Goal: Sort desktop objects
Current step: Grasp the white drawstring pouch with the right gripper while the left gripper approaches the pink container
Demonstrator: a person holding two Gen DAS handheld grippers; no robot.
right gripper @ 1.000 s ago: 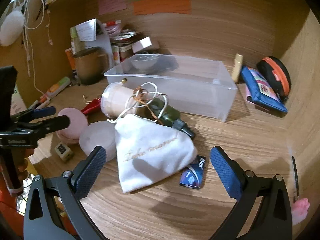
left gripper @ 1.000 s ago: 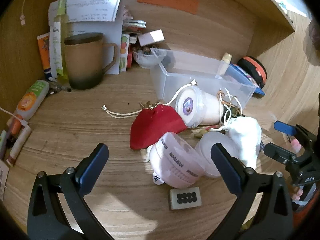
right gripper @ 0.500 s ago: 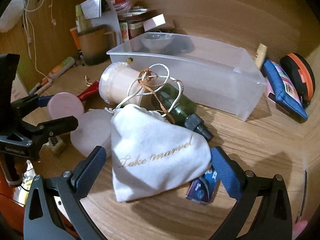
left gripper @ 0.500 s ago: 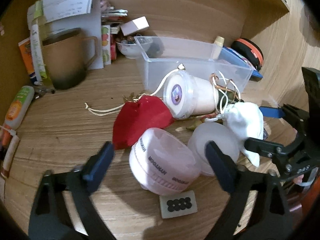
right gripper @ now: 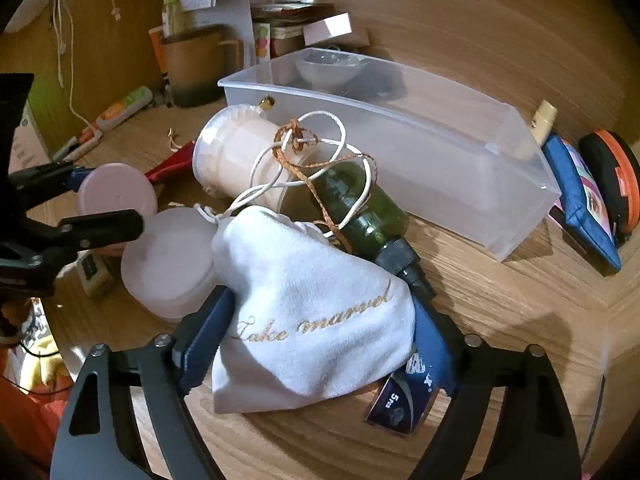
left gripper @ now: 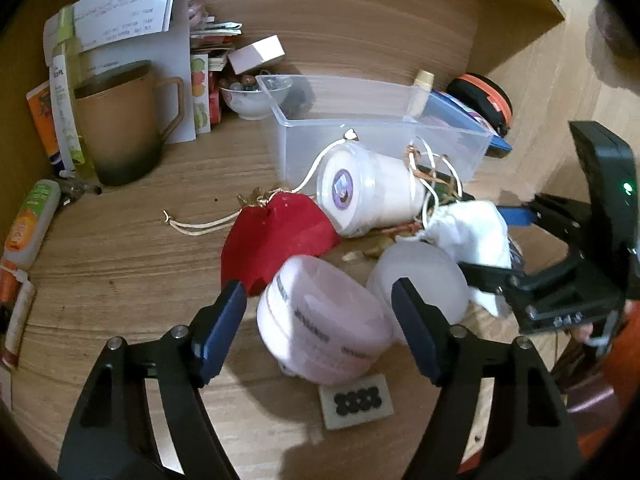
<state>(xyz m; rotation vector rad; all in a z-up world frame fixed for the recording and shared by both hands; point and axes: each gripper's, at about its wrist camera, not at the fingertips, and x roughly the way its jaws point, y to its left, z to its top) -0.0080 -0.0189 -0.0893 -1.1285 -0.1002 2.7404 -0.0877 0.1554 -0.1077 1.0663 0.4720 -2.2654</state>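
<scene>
My left gripper (left gripper: 320, 320) is open with its blue pads either side of a pink round jar (left gripper: 324, 332) lying on the desk, not touching it. My right gripper (right gripper: 320, 328) has its pads against both sides of a white drawstring pouch (right gripper: 312, 320) and is closing on it. Beside these lie a frosted lid (left gripper: 420, 288), a red pouch (left gripper: 276, 236), a cream tub (left gripper: 368, 196), a green bottle (right gripper: 360, 216) and a clear plastic bin (right gripper: 400, 132), which stands empty behind the pile.
A brown mug (left gripper: 120, 120), a small bowl (left gripper: 252, 96), tubes (left gripper: 28, 224) and papers line the back left. A blue pouch (right gripper: 580, 200) and an orange case (right gripper: 612, 184) lie right of the bin. A domino tile (left gripper: 356, 400) and a small dark packet (right gripper: 400, 404) lie near the grippers.
Both grippers moved forward and down. The left jaws narrowed around the pink jar. The right jaws narrowed from wide open onto the white pouch.
</scene>
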